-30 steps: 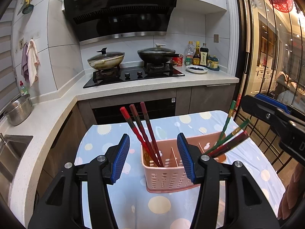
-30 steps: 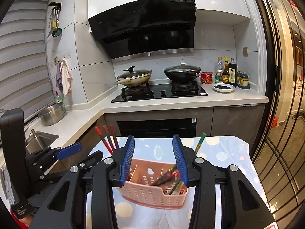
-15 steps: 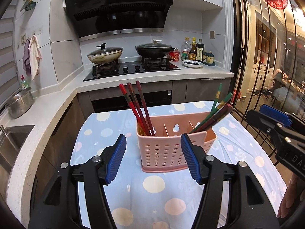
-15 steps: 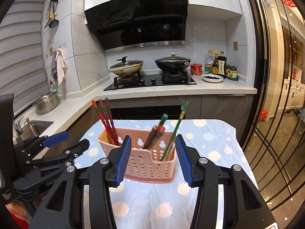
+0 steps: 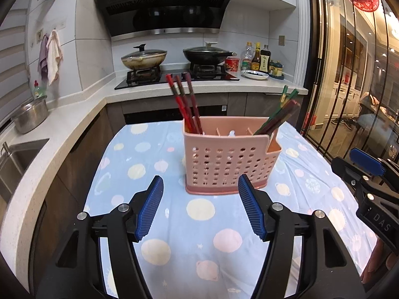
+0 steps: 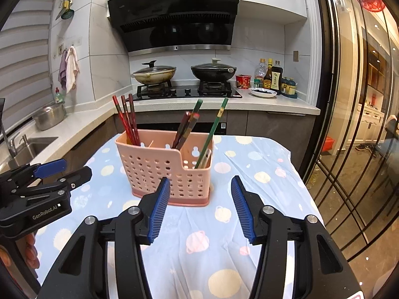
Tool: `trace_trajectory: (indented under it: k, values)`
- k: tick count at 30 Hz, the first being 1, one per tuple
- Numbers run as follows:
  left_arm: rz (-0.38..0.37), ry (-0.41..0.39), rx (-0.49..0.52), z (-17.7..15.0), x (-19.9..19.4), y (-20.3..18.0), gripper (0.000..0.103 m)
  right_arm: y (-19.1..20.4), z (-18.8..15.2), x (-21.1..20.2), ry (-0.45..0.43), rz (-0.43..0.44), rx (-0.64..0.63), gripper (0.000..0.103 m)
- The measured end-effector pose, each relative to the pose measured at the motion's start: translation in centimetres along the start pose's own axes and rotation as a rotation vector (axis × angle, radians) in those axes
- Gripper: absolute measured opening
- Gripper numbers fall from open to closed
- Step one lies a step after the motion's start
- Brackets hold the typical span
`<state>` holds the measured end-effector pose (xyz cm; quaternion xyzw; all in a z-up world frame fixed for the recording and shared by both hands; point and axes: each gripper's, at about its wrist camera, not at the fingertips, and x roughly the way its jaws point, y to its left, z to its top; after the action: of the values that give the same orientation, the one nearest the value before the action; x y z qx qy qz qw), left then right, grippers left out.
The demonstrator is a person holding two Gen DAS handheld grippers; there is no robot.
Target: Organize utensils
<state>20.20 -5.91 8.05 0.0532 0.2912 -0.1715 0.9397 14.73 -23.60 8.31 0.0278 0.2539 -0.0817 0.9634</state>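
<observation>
Utensil caddy (image 5: 230,159), pink perforated plastic, stands upright on the bench (image 5: 159,224), roughly mid-surface. It is the landmark for everything below.

Bench carries a light blue cloth (image 6: 254,174) printed with planets and dots; the caddy sits directly on it. Behind the caddy: kitchen counter (image 5: 74,114) with a gas hob (image 6: 187,92), two lidded pans on it. Sauce bottles (image 6: 270,77) are behind and right of the caddy, steel pot (image 6: 49,115) behind and left, by the sink.

Left claw (image 5: 200,200): in front of the caddy, near but not touching, blue pads spread wide, nothing between them. In the right wrist view it is front-left of the caddy (image 6: 62,172).

Right claw (image 6: 200,198): also in front of the caddy, pads spread wide, nothing held. Left pad tip overlaps the caddy's front wall in view; cannot tell if it touches. From the left wrist view it sits well to the caddy's right (image 5: 359,164).

Caddy contents:
- red chopsticks (image 5: 185,107): three, in the left end compartment, leaning left.
- dark brown-red chopsticks (image 6: 185,130): right of centre, leaning right.
- green chopsticks (image 6: 214,127): right end compartment, leaning right, tips highest on that side.

Middle compartments: contents not clear.
</observation>
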Motion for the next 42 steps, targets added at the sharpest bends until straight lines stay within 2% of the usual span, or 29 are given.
trace_trajectory:
  k: [3,6,12,15,18,22,23,24,29,42]
  values:
    - [0.023,0.009,-0.011,-1.2,-0.2,0.4,0.065,0.2,-1.1,0.0,0.011,-0.001,-0.002,0.054]
    - [0.045,0.015,-0.025,-2.2,-0.5,0.6,0.073,0.1,-1.9,-0.1,0.019,-0.010,-0.004,0.054]
    - [0.062,-0.001,-0.021,-3.2,-1.6,0.2,0.090,-0.5,-3.0,-0.3,0.040,0.006,0.038,0.064]
    - [0.064,-0.001,-0.011,-3.5,-1.9,-0.2,0.093,-0.4,-3.3,-0.5,0.039,-0.003,0.042,0.071]
    - [0.068,0.006,-0.008,-3.7,-1.9,-0.5,0.096,-0.4,-3.6,-0.9,0.023,-0.011,0.042,0.086]
    - [0.083,0.026,-0.007,-4.0,-1.6,-0.7,0.096,-0.7,-3.9,-1.2,0.001,-0.028,0.054,0.087]
    - [0.082,0.032,-0.009,-4.1,-1.5,-0.7,0.096,-0.9,-4.0,-1.2,0.003,-0.027,0.058,0.089]
    - [0.082,0.038,-0.012,-4.2,-1.5,-0.7,0.096,-0.9,-4.0,-1.1,0.014,-0.030,0.058,0.096]
    - [0.095,0.045,-0.009,-4.6,-1.5,-1.0,0.096,-0.7,-4.4,-0.8,0.038,-0.050,0.032,0.096]
    - [0.095,0.051,0.007,-5.1,-1.6,-1.6,0.096,0.2,-4.9,-1.1,0.034,-0.039,0.025,0.096]
